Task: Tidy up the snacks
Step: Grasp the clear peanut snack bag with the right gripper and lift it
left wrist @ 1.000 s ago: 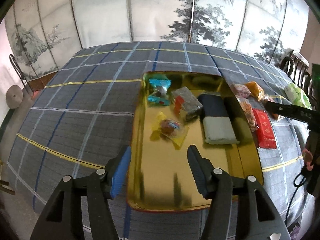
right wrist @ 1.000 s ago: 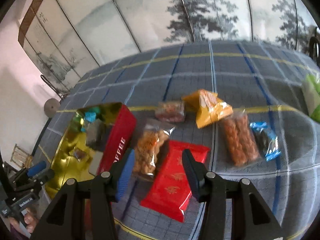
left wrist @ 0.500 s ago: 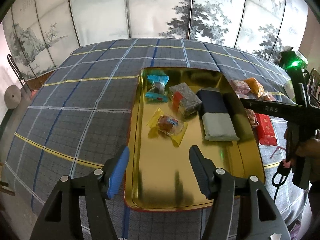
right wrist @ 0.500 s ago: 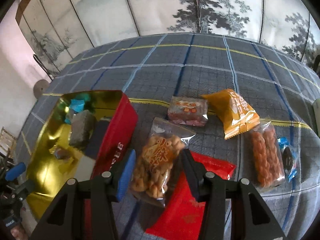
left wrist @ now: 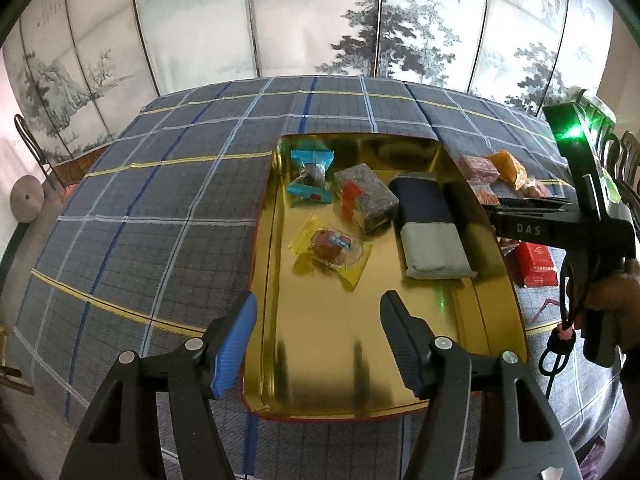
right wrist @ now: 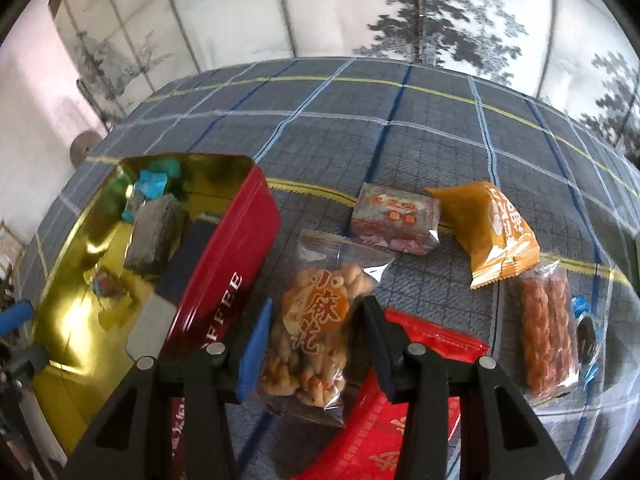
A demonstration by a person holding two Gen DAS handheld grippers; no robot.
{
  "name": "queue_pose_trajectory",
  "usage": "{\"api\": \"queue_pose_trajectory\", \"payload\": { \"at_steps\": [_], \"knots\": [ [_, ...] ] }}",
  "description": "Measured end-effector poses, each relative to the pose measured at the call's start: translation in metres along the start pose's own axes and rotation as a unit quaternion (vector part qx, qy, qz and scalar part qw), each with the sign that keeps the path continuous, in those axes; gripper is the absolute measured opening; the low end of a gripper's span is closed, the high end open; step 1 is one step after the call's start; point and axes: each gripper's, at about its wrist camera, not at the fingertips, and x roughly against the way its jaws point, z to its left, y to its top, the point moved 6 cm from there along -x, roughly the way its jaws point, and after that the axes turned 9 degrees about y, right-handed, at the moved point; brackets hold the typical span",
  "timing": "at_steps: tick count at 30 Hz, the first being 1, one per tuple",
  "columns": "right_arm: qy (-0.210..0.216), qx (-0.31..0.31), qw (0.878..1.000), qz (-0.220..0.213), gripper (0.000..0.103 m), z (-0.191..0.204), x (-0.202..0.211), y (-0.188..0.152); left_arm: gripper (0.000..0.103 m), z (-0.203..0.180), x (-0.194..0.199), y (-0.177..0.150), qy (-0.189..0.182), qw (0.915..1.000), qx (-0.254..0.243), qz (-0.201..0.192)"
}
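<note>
The right gripper (right wrist: 316, 336) has moved over the clear bag of fried dough twists (right wrist: 316, 332), its fingers closing around it, not yet clearly pinching. The left gripper (left wrist: 316, 336) hovers with fingers spread, having just widened, over the red-walled, gold-lined tin (left wrist: 360, 380), where this bag likely goes.

the red tin (right wrist: 224, 268) with its gold inside stood open on the plaid tablecloth (right wrist: 400, 128); in it lay a blue-wrapped sweet (left wrist: 312, 176), a grey block (left wrist: 366, 196), a yellow-wrapped sweet (left wrist: 332, 246) and a navy-and-grey pack (left wrist: 430, 228). just beside the tin's right wall, my clear bag of fried twists (right wrist: 316, 332) lay flat, partly over a red packet (right wrist: 400, 412).
</note>
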Motion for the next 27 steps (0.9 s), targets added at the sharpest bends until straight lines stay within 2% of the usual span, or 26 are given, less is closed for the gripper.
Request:
{"api": "queue_pose_trajectory", "payload": {
  "at_steps": [6,8,10,12,14,17,20,22,23,27],
  "knots": [
    [-0.016,0.022,1.0,0.0,0.045,0.005,-0.001,-0.002,0.061,-0.003,0.006,0.0,0.006,0.9999,-0.006,-0.005],
    [-0.011,0.02,1.0,-0.007,0.038,0.006,0.004,-0.003,0.061,-0.005,0.009,0.001,0.008,0.9999,-0.012,-0.007],
    [-0.009,0.013,0.999,-0.031,0.038,0.004,0.019,-0.004,0.061,-0.008,0.016,0.004,0.006,0.9997,-0.019,-0.015],
    [0.009,-0.009,0.997,-0.073,0.038,-0.002,0.056,-0.006,0.061,-0.011,0.023,0.008,0.006,0.9994,-0.025,-0.024],
    [0.008,-0.024,0.994,-0.105,0.038,-0.015,0.09,-0.016,0.061,-0.019,0.032,0.012,0.0,0.9986,-0.038,-0.037],
    [-0.036,-0.06,0.988,-0.136,0.038,-0.061,0.143,-0.052,0.061,-0.04,0.041,0.016,-0.02,0.997,-0.063,-0.041],
    [-0.092,-0.109,0.98,-0.138,0.038,-0.123,0.174,-0.093,0.063,-0.068,0.048,0.019,-0.048,0.9949,-0.081,-0.037],
    [-0.112,-0.147,0.973,-0.139,0.038,-0.156,0.188,-0.117,0.064,-0.086,0.051,0.023,-0.064,0.9931,-0.092,-0.034],
    [-0.124,-0.17,0.967,-0.143,0.038,-0.177,0.198,-0.133,0.064,-0.1,0.052,0.026,-0.079,0.9918,-0.097,-0.028],
    [-0.175,-0.202,0.954,-0.139,0.038,-0.224,0.213,-0.163,0.07,-0.137,0.046,0.036,-0.126,0.9875,-0.094,0.009]
  ]
}}
